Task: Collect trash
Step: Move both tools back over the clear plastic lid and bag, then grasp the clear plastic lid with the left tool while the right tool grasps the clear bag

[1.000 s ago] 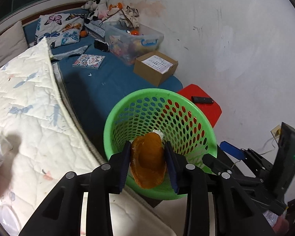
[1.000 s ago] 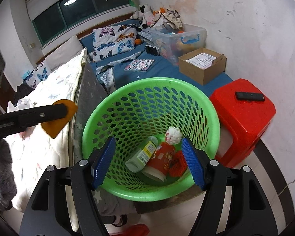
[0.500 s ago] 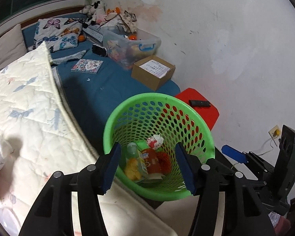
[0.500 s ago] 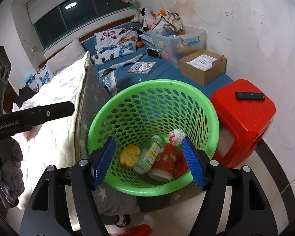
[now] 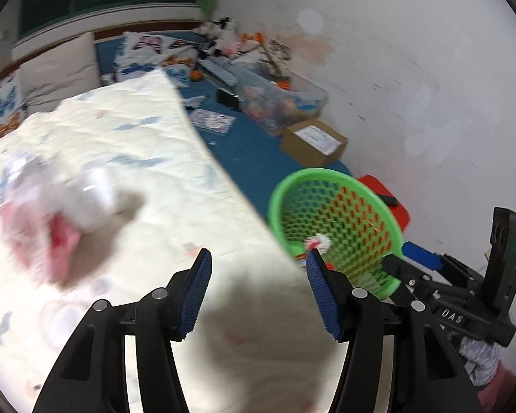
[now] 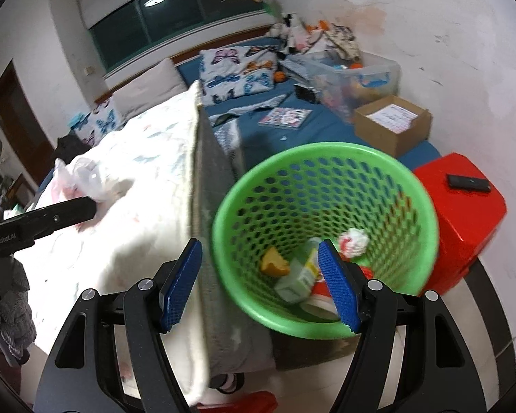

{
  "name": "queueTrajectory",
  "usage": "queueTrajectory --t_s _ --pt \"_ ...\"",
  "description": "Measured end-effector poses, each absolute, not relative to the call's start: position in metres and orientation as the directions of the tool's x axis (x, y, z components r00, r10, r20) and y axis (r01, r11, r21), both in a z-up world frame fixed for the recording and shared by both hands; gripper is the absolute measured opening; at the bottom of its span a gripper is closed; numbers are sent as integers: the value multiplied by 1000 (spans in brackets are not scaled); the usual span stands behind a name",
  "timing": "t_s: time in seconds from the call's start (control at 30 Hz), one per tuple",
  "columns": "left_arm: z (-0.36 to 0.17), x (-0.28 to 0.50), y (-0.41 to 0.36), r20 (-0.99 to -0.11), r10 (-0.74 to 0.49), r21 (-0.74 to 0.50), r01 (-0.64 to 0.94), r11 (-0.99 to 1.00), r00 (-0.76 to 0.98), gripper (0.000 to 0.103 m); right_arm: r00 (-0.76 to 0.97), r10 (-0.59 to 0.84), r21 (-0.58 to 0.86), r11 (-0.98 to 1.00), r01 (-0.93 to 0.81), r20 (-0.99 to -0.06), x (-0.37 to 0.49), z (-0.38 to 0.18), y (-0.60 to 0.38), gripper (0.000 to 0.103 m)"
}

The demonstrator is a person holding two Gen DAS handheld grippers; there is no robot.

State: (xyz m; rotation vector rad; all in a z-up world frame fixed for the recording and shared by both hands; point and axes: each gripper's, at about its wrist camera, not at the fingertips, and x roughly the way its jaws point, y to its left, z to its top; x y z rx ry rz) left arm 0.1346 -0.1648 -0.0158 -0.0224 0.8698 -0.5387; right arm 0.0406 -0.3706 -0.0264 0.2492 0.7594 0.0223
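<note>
A green perforated basket (image 6: 323, 237) stands on the floor against the bed. It holds an orange piece of bread (image 6: 274, 264), a pale bottle (image 6: 299, 275), a red cup and a crumpled tissue (image 6: 352, 242). My right gripper (image 6: 259, 244) is open and empty, hovering over the basket's near left rim. My left gripper (image 5: 258, 258) is open with nothing between its pads, above the cream quilt (image 5: 120, 158), with the basket (image 5: 337, 227) off to its right. A crumpled white and pink plastic bag (image 5: 62, 199) lies blurred on the quilt to its left, and the same bag (image 6: 86, 179) shows beside the left gripper's finger (image 6: 68, 211).
A red stool (image 6: 464, 213) with a black remote (image 6: 468, 183) stands right of the basket by the white wall. On the blue sheet behind lie a cardboard box (image 6: 392, 124), a clear storage bin (image 6: 354, 75), a booklet and butterfly pillows.
My left gripper opened and the orange bread dropped into the basket. That gripper then swung left over the quilt toward the plastic bag. The right gripper drifted a little to the left.
</note>
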Motion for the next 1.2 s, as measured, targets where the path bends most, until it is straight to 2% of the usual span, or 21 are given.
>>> queueTrajectory --t_s 0.17,0.27,0.43,0.6,1.1,1.2 --pt "-16 127 -116 -715 -388 -204 357 911 582 56 723 146 226 974 15 -676 51 -24 -344 70" --pt "-18 122 -88 -709 -331 -173 301 938 622 63 719 165 223 975 -14 -675 56 -24 -331 70" --pt "-36 119 -50 -729 -243 -133 215 967 640 69 710 191 222 974 -49 -678 63 -25 -312 70" --pt "-60 123 -33 -765 -214 -147 158 976 607 69 696 211 221 972 -77 -686 67 -28 -297 70" --pt "-90 143 -34 -796 -151 -131 77 988 586 69 675 246 217 968 -129 -695 77 -29 -275 70" --pt "-91 144 -33 -795 -155 -136 76 988 586 62 675 250 216 967 -136 -694 78 -29 -273 70"
